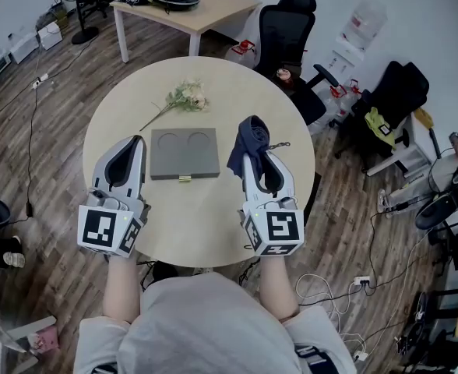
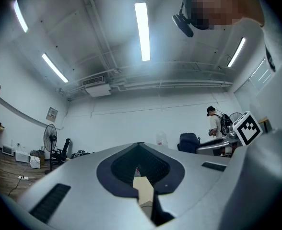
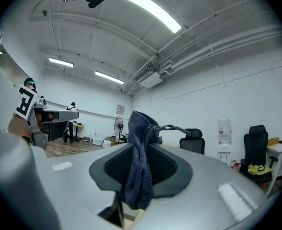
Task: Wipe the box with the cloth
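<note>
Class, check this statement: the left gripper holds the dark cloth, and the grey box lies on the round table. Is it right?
No: the right gripper holds the dark cloth, as the right gripper view shows. The grey box does lie on the round table.

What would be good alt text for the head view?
The right claw grips a dark blue cloth beside a flat grey box on a round table; the left claw, shut, is at the box's other side.

Round table (image 1: 206,220): flat grey box (image 1: 184,153) at centre, flower sprig (image 1: 184,97) just beyond it. Left gripper (image 1: 131,146) beside the box's left edge. Right gripper (image 1: 255,153) at its right, dark blue cloth (image 1: 247,136) bunched at the tip.
</note>
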Available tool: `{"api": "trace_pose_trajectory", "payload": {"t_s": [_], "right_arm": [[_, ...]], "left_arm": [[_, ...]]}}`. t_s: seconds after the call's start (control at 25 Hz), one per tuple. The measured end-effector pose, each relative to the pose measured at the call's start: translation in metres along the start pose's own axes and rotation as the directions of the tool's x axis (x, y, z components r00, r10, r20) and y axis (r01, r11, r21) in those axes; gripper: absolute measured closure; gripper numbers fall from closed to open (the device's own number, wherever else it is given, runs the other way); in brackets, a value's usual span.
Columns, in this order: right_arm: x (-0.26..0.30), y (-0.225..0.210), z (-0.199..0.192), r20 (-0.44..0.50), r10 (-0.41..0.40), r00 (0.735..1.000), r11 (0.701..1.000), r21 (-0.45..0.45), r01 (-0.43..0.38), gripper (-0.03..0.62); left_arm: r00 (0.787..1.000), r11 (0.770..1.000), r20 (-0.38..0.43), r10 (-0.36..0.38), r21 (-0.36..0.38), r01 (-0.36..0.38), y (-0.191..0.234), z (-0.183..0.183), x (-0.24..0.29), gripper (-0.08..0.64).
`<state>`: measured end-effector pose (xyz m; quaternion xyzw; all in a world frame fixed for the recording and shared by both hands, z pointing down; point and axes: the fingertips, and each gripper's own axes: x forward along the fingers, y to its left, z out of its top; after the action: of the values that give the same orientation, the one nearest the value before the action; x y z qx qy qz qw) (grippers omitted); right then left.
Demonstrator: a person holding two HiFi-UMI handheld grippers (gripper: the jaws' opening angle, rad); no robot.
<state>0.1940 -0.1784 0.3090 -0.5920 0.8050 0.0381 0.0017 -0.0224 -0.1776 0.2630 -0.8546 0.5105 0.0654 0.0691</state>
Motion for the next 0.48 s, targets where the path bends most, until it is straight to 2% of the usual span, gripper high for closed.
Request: {"api": "trace_pose_trajectory", "payload": {"t_s": [0.48], "right_arm": [[0.015,0.010,0.000,0.000,-0.016,1.000,1.000,0.000,0.016,0.480]], "left_arm": [[1.000,1.000,-0.004,-0.003,-0.014,0.003,0.022,-0.006,0.005,0.552]]}}
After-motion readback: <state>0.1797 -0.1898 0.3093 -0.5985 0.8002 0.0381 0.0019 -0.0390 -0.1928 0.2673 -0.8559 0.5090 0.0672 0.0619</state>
